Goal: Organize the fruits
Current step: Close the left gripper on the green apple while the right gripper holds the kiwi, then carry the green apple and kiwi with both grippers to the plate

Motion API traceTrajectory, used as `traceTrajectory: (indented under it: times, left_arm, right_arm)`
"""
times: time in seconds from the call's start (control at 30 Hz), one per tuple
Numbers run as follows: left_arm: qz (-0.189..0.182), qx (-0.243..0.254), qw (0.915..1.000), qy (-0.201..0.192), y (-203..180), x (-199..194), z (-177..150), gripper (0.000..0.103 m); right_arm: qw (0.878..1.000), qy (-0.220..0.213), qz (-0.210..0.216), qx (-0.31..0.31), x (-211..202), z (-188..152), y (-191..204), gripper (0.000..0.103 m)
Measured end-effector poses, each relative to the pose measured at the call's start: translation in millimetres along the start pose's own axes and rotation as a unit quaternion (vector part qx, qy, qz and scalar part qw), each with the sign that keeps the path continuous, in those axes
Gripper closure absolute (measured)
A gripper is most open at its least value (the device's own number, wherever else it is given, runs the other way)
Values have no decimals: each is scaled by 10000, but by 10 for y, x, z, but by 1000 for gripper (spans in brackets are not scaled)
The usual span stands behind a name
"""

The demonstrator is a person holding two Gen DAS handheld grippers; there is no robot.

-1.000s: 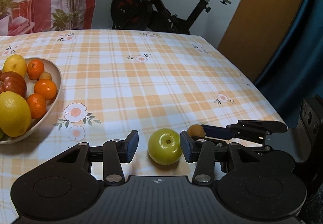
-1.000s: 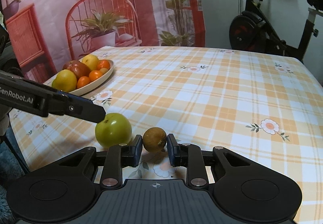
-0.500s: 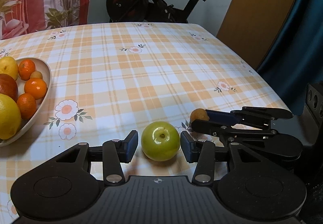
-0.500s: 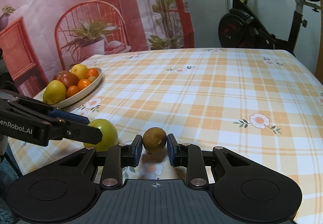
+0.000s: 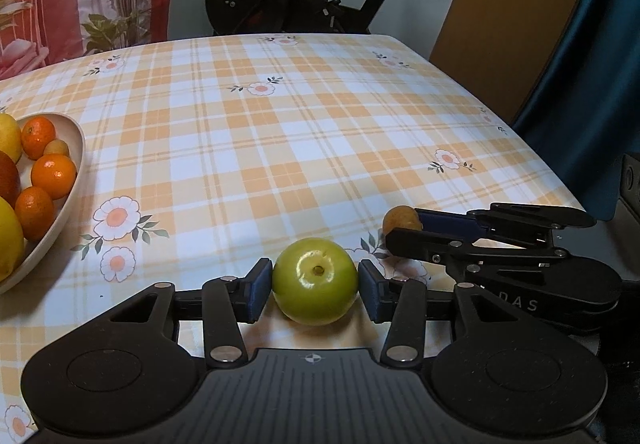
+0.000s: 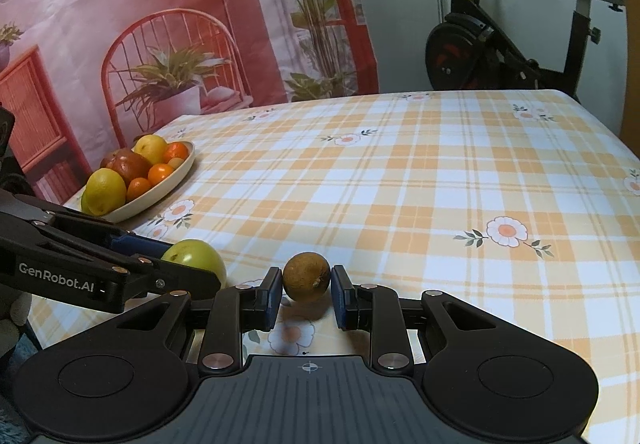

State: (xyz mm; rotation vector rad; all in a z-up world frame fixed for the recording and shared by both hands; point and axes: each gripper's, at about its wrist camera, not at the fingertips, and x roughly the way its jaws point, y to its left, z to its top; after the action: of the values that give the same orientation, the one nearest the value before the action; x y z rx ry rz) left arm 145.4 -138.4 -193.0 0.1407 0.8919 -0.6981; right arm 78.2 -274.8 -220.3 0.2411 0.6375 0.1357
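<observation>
Checked tablecloth [image 5: 320, 131] lies bare beyond both fruits.

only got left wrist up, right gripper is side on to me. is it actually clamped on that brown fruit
observer: Yes. In the right wrist view both pads touch the brown fruit; the right gripper is shut on it.
operator: bowl is cut off on my left edge, anything in the hidden part
observer: The whole bowl shows there. A green fruit sits tucked behind the big lemon at the near end.
</observation>
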Motion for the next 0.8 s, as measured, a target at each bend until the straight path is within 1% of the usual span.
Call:
traceTrajectory:
  times: [0.1,0.2,0.33,0.5,0.67,0.8]
  left_arm:
    - [-5,63,10000,-10,-5,-5,-8,54]
    - [-21,25,10000,-8,15,-15,-15,54]
    - [72,-43,10000,-24,72,-51,-15,54]
    - [187,-301,9993,-151,234,-159,-13,54]
    - [350,-579,9971,-363,434,-306,10,54]
    - [520,-668,9948,-565,589,-436,59,54]
  right_arm:
    - [10000,6,3,7,2,-2,-4,79]
    - [10000,26,7,20,9,-12,-9,79]
    - [10000,49,-8,29,24,-14,-4,79]
    - [9999,103,-22,5,46,-3,16,79]
    - [9998,177,-18,-71,67,28,59,79]
    - [9997,190,158,34,102,126,104,79]
